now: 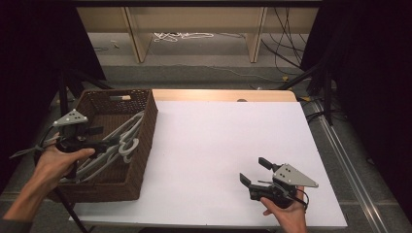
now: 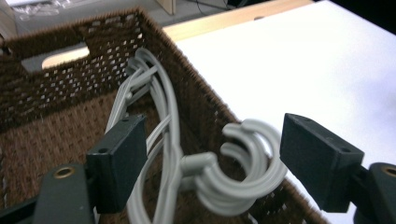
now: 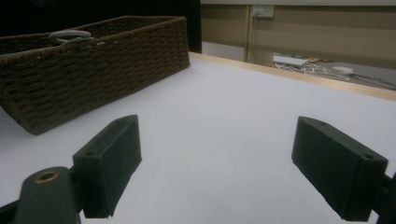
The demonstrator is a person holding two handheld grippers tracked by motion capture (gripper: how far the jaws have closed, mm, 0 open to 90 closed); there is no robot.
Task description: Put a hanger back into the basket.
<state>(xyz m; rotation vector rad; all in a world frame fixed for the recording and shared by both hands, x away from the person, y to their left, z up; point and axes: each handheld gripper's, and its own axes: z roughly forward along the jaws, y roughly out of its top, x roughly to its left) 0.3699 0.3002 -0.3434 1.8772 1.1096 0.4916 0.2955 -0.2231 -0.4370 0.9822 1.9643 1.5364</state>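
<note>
Left gripper (image 2: 212, 163) open, grey hangers (image 2: 233, 172) bundled

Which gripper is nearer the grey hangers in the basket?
Left. The left gripper is over the basket, open jaws either side of the grey hangers, not pressing them. The right gripper is open over the white table, well away.

The white worktop (image 1: 218, 145) is bare and wide, so a gripper can move freely there. The brown basket (image 1: 145, 141) blocks the left side, and grey hangers (image 1: 121, 141) crowd its inside.
</note>
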